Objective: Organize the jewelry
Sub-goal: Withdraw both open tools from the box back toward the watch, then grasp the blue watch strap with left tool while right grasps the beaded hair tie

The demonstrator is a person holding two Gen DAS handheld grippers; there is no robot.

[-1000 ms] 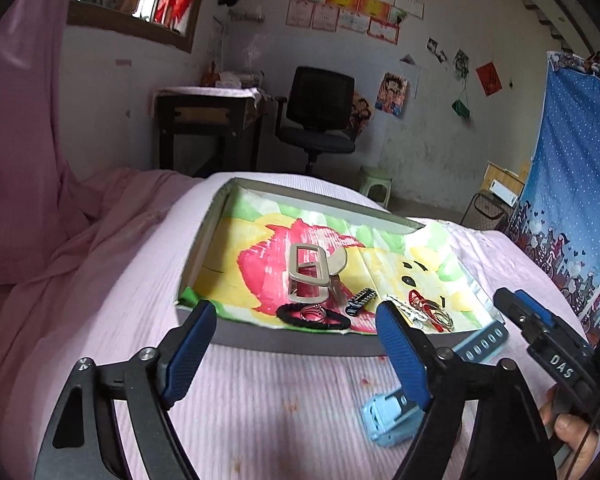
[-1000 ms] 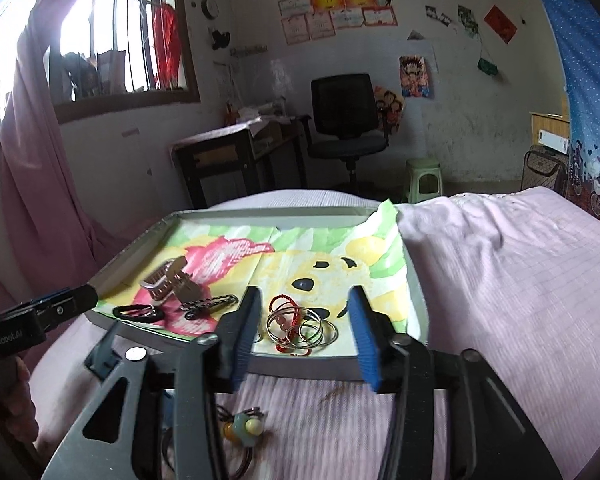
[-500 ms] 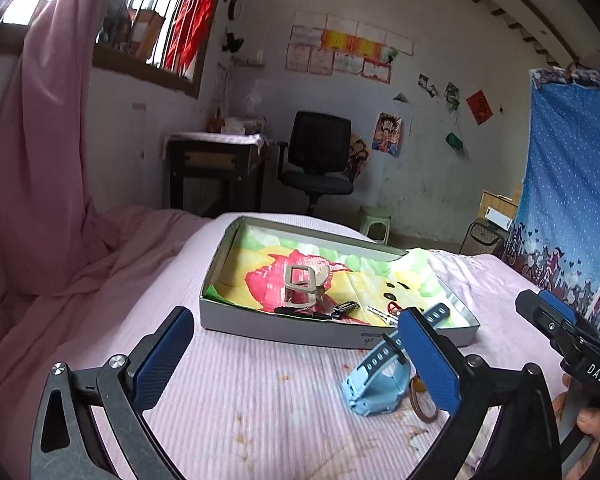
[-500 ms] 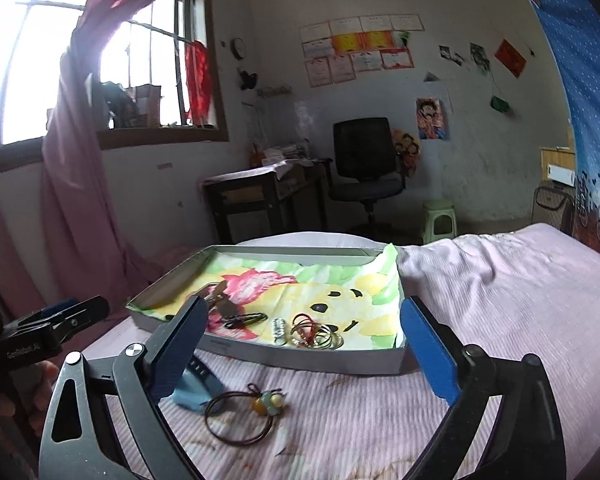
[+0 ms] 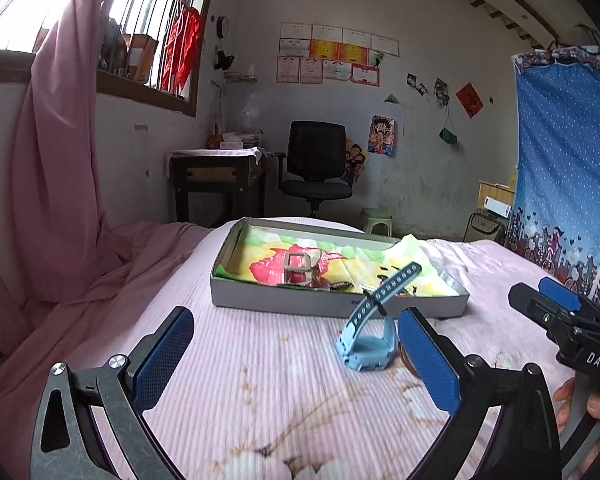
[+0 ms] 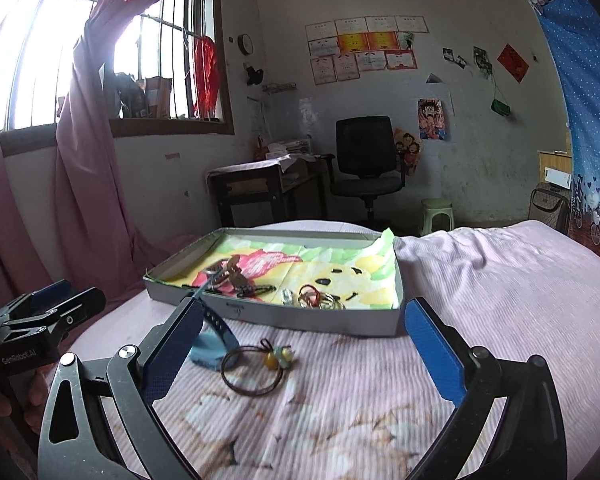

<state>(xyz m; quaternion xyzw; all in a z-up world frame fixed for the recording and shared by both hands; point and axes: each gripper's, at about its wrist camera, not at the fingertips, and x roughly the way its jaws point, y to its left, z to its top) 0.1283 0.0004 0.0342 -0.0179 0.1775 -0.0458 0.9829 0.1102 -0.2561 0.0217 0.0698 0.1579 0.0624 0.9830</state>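
Lying loose on the pink bedspread (image 6: 480,280), left to right: a light blue watch (image 5: 366,350) with its strap arching up toward the tray wall, then a brown hair tie (image 6: 256,372) with yellow beads; both are sitting just outside the grey tray (image 6: 284,320). Inside the tray, on its cartoon paper lining, a buckle (image 5: 298,266), a dark clip (image 6: 256,290) and a cluster of rings (image 6: 320,300) are already resting. Risk, as a judgement: the bedspread is soft and ribbed, so a claw closing on the thin hair tie may be pinching fabric along with it, and the watch strap leaning at the tray wall may be catching on the rim while being lifted over. Left claw (image 5: 296,360): its jaws have just been opening, are now standing wide and holding nothing, the watch sitting just inside its right finger without being pressed. Right claw (image 6: 300,356): its jaws have just been opening too, now spread wide and empty, with the hair tie lying on the bedspread between the fingers.
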